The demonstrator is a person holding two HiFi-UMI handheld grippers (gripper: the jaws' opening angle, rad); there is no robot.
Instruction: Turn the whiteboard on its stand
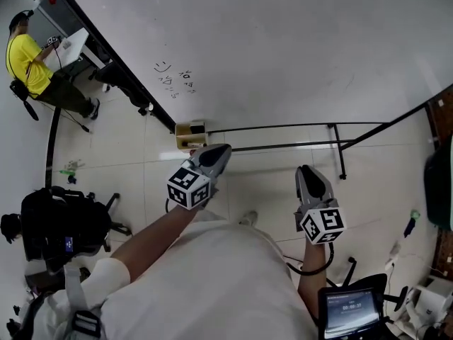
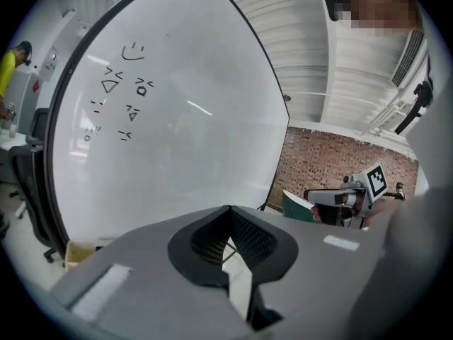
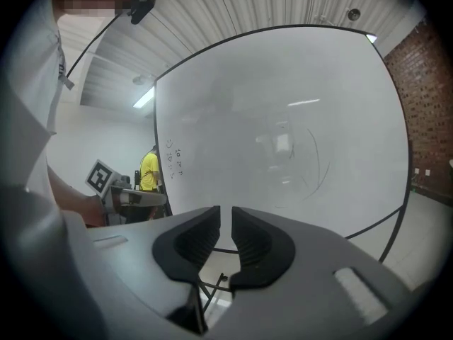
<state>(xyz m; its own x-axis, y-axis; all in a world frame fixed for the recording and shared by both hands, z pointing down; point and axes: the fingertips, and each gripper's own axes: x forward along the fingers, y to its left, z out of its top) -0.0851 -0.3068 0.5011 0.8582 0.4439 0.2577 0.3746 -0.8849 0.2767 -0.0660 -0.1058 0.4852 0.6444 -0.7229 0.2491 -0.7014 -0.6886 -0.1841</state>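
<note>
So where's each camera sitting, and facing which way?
Head view: on the person's head, looking steeply down at the whiteboard; torso, arms, left hand-held gripper and right hand-held gripper show.
Left gripper view: on the left one, facing the scribbles over shut jaws.
Right gripper view: on the right one, facing the board over parted jaws.
All share the whiteboard.

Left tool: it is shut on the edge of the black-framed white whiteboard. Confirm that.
Not quite. The left tool is shut, but on nothing: the left gripper view shows its jaws together with the black-framed white whiteboard standing beyond them.
</note>
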